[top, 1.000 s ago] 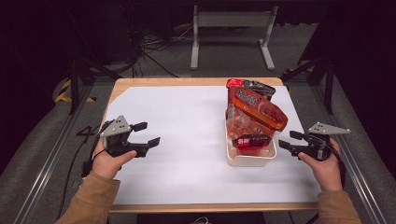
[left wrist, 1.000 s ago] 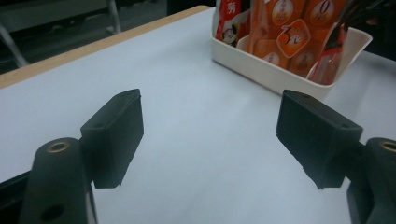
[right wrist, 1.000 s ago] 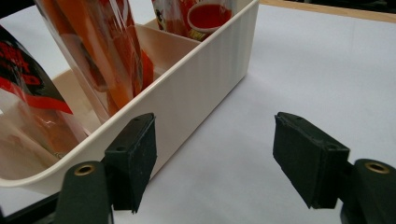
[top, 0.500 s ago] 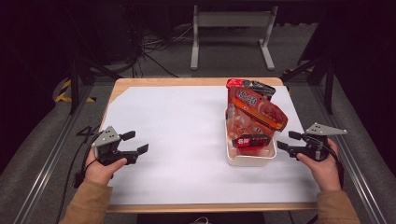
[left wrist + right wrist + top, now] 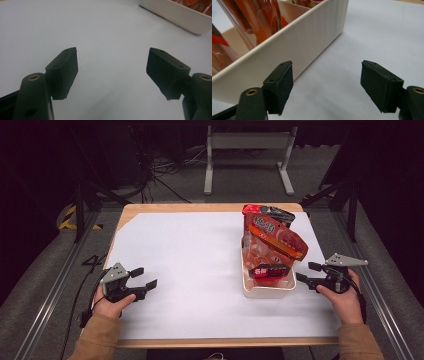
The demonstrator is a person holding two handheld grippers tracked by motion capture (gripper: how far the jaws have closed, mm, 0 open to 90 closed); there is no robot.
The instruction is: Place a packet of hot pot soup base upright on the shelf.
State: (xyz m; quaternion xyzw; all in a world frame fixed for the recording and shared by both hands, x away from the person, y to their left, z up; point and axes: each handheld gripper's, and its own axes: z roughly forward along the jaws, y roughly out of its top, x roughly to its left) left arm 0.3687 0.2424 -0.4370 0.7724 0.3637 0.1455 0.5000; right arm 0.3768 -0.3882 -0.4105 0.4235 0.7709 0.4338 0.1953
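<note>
White paper covers my wooden bench [image 5: 165, 215], and on its right part stands the white plastic rectangular tub [image 5: 267, 289] with red and orange snack bags [image 5: 272, 247] standing upright in it. My right tool [image 5: 306, 272] rests just beside the tub's right wall, jaws released, nothing between them. My left tool [image 5: 143, 277] is low at the left edge, well apart from the tub, jaws also apart and empty, having just closed a little.
</note>
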